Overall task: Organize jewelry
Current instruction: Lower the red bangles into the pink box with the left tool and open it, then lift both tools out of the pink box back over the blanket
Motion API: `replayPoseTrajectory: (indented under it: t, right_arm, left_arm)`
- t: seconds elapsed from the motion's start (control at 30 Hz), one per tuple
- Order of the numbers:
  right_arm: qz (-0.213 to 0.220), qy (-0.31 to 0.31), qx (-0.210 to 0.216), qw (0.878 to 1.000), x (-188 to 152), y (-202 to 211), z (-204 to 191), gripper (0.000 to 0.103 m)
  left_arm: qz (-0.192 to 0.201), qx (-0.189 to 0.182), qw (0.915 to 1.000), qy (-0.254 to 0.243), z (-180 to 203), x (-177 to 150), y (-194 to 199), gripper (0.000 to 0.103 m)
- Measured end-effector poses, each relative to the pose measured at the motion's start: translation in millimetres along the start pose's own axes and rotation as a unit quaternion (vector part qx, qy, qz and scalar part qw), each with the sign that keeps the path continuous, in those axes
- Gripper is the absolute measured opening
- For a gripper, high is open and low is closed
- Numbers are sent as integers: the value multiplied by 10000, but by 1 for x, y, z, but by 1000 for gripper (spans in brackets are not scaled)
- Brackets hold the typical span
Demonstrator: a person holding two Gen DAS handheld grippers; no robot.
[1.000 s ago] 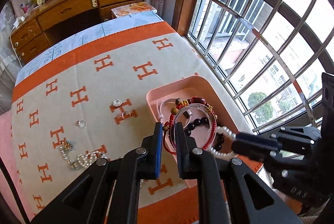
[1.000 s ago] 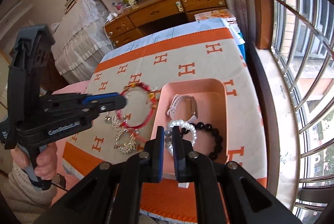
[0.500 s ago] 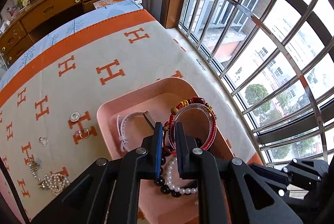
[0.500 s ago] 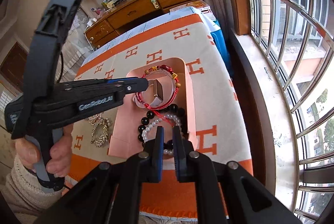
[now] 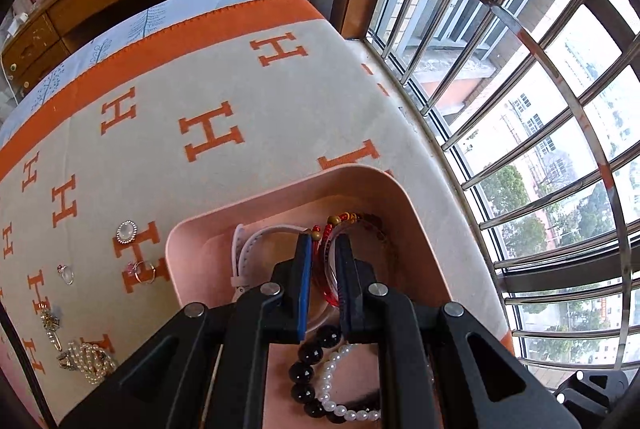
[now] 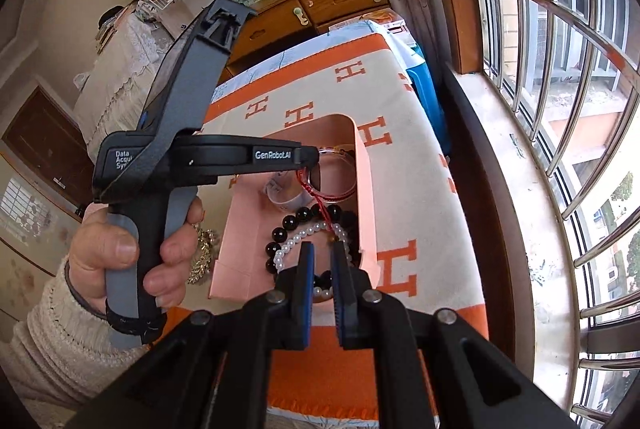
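Left wrist view shows the left gripper clamped on a red cord bracelet with a clear bangle, the pair pinched edge-on between the blue pads and hanging down inside the pink tray. The loop's plane runs roughly along the fingers, so its far arc with the gold and red beads reaches toward the tray's far wall, while its low edge seems to sit at or just above the tray floor; contact I cannot confirm. Beneath the fingers lie a black bead bracelet and a pearl bracelet, and a white watch strap rests just left of the held loop. From the right wrist view the same left gripper reaches across from the left with the red cord bracelet dangling at its tip over the tray. The right gripper hovers nearer the tray's close end with a narrow gap between its fingers and nothing held. The drop belongs to the left hand: opening straight away should lay the loop flat beside the strap. Still outside on the blanket are three rings and a pearl and chain cluster.
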State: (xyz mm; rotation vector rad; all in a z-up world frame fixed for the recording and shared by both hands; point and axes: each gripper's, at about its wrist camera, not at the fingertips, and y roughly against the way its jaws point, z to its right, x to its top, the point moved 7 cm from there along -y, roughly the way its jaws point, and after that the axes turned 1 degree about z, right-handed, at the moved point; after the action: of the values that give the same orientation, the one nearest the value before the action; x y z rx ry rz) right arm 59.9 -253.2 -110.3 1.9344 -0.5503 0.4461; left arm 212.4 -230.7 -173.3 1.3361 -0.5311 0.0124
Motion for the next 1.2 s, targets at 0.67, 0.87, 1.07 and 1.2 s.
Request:
replayPoseTrajectory:
  t: [0.67,0.87,1.07,1.2]
  right_arm:
    - [-148,336,181,9992,-7,-18,-34,9]
    - [-282,536,327,9976,-14,-30,-60,9]
    - [-493,806,496,9943,-23,-42,-95,9]
    - [-654,988,507,9917,-28,-52,-119,12]
  left_arm:
    - [825,575,9935,536,-79,-61,94,60]
    - [1070,1227,9814,1023,-147,-110,142,60]
    - [1109,1496,9702,1551,-203,-158,165,60]
    - [1095,1600,9671,1648,-221,-177,168,61]
